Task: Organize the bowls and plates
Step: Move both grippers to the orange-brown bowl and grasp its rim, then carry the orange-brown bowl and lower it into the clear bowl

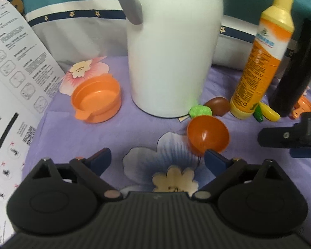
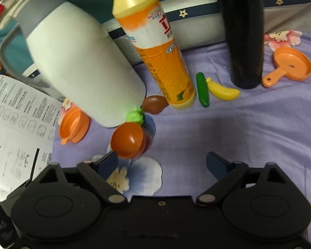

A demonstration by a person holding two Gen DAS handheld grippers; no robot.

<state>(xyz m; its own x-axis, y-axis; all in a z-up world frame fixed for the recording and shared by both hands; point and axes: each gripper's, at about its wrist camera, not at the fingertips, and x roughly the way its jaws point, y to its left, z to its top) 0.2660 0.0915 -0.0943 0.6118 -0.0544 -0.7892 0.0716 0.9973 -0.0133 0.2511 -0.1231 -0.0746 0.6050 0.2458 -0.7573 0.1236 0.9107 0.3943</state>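
Bowl (image 1: 207, 136), dark orange toy plastic, tipped on its side with the mouth toward the cameras, sits just past the left gripper (image 1: 157, 158), close to its right fingertip; not gripped. Left jaws spread wide, nothing between them. Right gripper (image 2: 161, 161) also spread and empty, same bowl (image 2: 128, 140) just beyond its left fingertip. Looks light, stiff, thin-walled, glossy, so likely slippery and apt to roll or skid if nudged. Best hold, as a guess: pinch the rim, one finger inside and one outside. Behind it, touching or nearly so, a green toy piece (image 1: 200, 112), then the white jug (image 1: 172, 47). Further left an orange pot (image 1: 96, 99) stands upright with its lip tab forward. Orange pan-like plate (image 2: 291, 65) lies well apart to the right, by the black bottle (image 2: 243, 31). Orange detergent bottle (image 2: 159, 47), brown toy (image 2: 154, 103), cucumber (image 2: 202, 89) and banana (image 2: 222, 89) clutter the purple floral cloth (image 2: 238, 134). Printed sheet (image 1: 12, 87) at far left.
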